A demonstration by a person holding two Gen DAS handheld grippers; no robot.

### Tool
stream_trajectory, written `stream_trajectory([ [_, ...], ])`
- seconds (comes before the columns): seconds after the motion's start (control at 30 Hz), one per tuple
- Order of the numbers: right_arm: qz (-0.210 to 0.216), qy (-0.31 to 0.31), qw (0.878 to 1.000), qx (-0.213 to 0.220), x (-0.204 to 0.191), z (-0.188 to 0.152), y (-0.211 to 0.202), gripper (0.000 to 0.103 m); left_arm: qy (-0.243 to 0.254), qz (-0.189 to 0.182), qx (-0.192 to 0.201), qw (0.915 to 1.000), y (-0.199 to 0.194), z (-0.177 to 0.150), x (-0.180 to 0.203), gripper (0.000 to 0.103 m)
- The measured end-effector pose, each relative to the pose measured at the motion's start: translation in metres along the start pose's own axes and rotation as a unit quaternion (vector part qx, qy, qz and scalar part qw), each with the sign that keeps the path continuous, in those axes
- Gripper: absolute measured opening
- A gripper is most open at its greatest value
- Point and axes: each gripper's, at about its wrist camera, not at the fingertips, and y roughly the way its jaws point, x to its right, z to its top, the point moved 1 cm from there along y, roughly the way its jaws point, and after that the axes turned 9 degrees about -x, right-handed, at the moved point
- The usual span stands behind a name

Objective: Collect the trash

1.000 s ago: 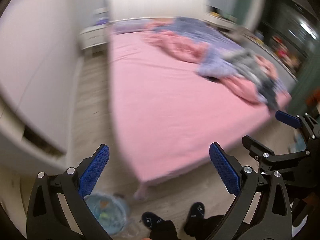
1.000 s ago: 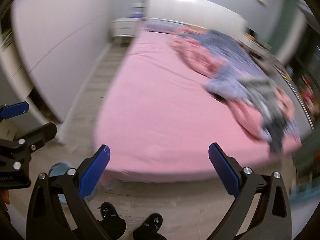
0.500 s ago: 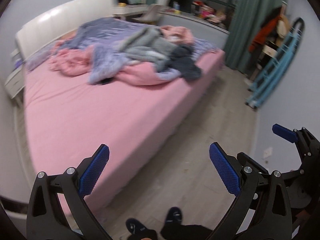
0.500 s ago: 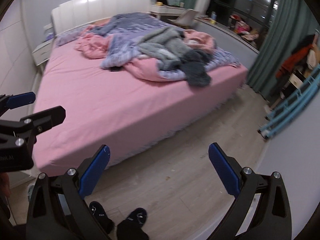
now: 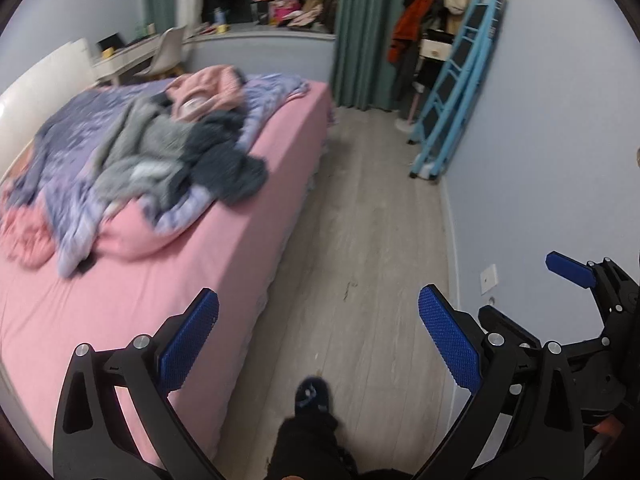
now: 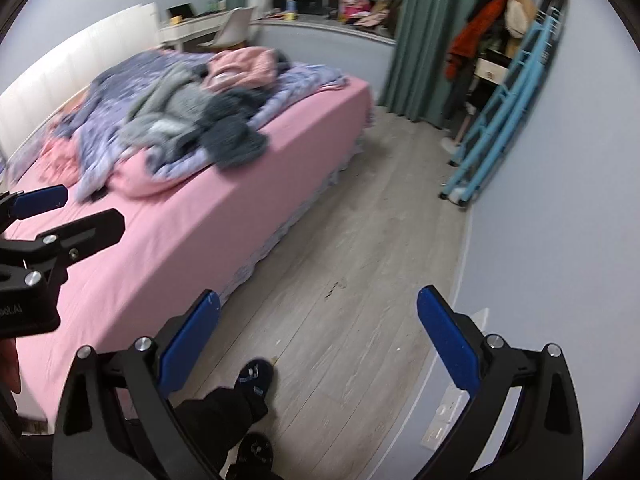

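Between the bed (image 5: 168, 264) and the wall (image 5: 532, 168), a strip of pale wood floor (image 5: 372, 240) runs toward green curtains (image 5: 360, 36). Both grippers hang over that strip, facing down its length. The left gripper (image 5: 318, 340) has its blue pads (image 5: 188, 344) spread wide with nothing between them. The right gripper (image 6: 318, 336) is just as wide apart and just as empty; in the left view it shows at the right edge, close to the wall.

No trash shows clearly in either view. The only marks on the floor are a small dark scuff (image 6: 334, 290) out ahead of the grippers and a tiny yellowish speck (image 5: 319, 371) near the person's foot; I cannot tell what either is.

The person stands below the grippers in dark trousers (image 6: 216, 416) and dark slippers (image 6: 254, 378), one foot forward on the boards.

The bed wears a pink sheet, and a heap of bedding and clothes (image 5: 132, 160) lies on its far half: a lilac quilt, grey and dark fleece pieces, something pink on top. A white headboard (image 6: 68, 64) stands behind it. Past the bed sit a white desk (image 6: 192, 26) and a white chair (image 6: 232, 28), and the window ledge (image 6: 352, 4) is crowded with bright odds and ends, too blurred to name.

A light blue folding ladder (image 5: 460, 76) leans against the wall on the right, with coats (image 5: 416, 12) hanging just beyond it. A white socket plate (image 5: 489, 278) sits low on the wall near the right gripper.
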Motion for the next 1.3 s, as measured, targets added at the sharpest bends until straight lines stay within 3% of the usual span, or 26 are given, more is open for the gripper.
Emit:
stream_trajectory([
  [0.27,-0.058,0.074,0.996,0.000,0.064,0.071,0.030,0.096,0.068,-0.036,0.006,0.9970,0.063,0.112,0.023,0.097],
  [0.37,-0.067,0.102,0.993,0.001,0.084,0.092,0.040,0.096,0.107,-0.040,0.001,0.9935,0.089,0.152,0.046,0.097],
  [0.67,-0.096,0.146,0.985,0.008,0.181,0.154,0.079,0.096,0.139,-0.059,-0.010,0.9885,0.157,0.261,0.132,0.097],
  [0.97,-0.064,0.138,0.988,-0.001,0.290,0.222,0.124,0.096,0.092,-0.058,-0.008,0.9941,0.215,0.376,0.207,0.097],
  [1.07,-0.069,0.111,0.991,0.000,0.318,0.253,0.137,0.096,0.072,-0.053,-0.013,0.9959,0.232,0.413,0.220,0.097],
  [1.3,-0.054,0.111,0.992,0.004,0.372,0.340,0.188,0.096,0.063,-0.042,-0.015,0.9970,0.288,0.493,0.228,0.097],
])
